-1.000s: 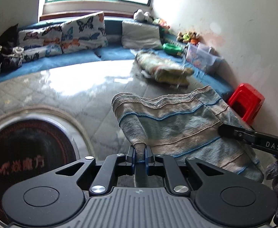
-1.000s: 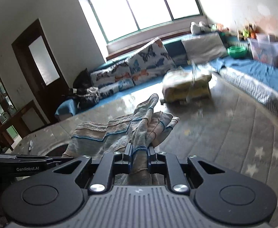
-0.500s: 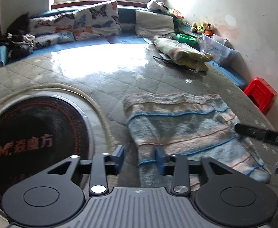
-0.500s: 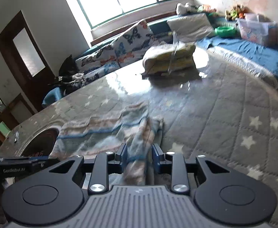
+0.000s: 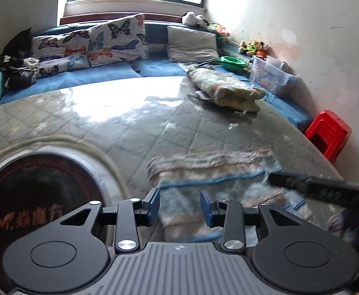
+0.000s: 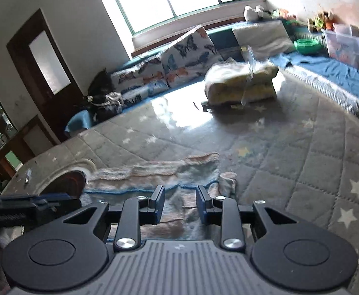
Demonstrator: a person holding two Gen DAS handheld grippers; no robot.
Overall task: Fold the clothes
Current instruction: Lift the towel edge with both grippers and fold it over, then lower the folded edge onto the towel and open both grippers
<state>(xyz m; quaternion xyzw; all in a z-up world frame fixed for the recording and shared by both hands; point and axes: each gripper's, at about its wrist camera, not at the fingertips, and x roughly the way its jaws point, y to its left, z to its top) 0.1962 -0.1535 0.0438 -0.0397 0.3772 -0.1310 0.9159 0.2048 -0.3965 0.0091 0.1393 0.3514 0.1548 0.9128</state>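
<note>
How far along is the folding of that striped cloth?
One fold looks done: the striped towel lies doubled and flat on the quilted grey table cover. Nothing is in hand; the left gripper, jaws closing, and the right gripper are off the cloth. Probably another fold remains.

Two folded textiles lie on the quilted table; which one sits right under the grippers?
The striped towel with blue lines, lying flat at the near edge. The other, a thick yellowish folded blanket, rests far across the table by the couch.
</note>
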